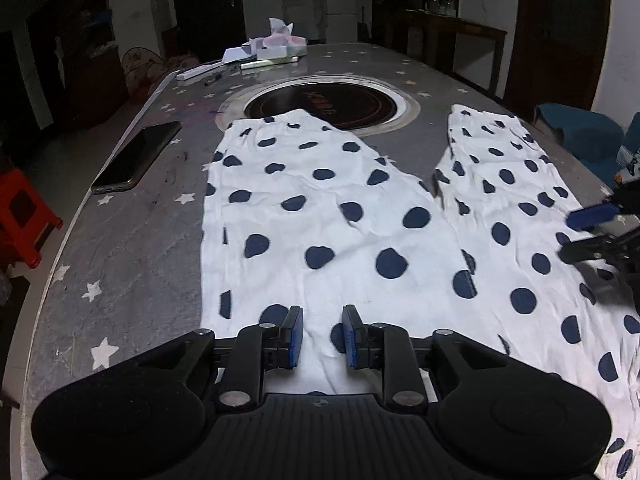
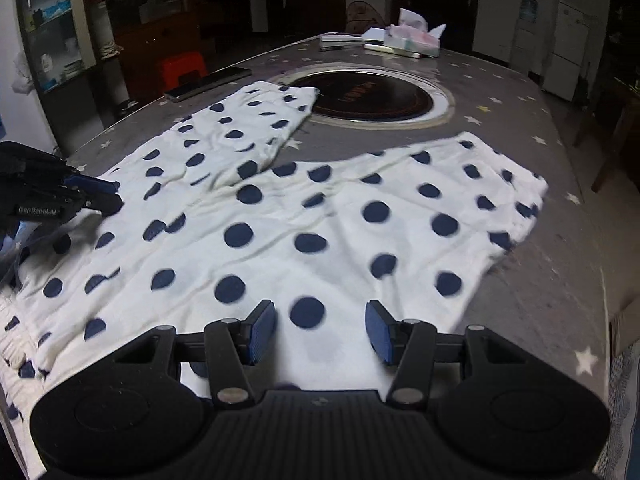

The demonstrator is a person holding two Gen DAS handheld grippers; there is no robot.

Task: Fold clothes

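White trousers with navy polka dots lie flat on the grey star-patterned table, both legs pointing away and spread apart. My left gripper is open and empty, just above the left leg near the waist. My right gripper is open and empty above the right leg. The right gripper also shows at the right edge of the left wrist view, and the left gripper at the left edge of the right wrist view.
A black phone lies at the table's left edge. A round black cooktop is set in the table's middle, under the left leg's hem. A tissue box and papers sit at the far end. A red stool stands left.
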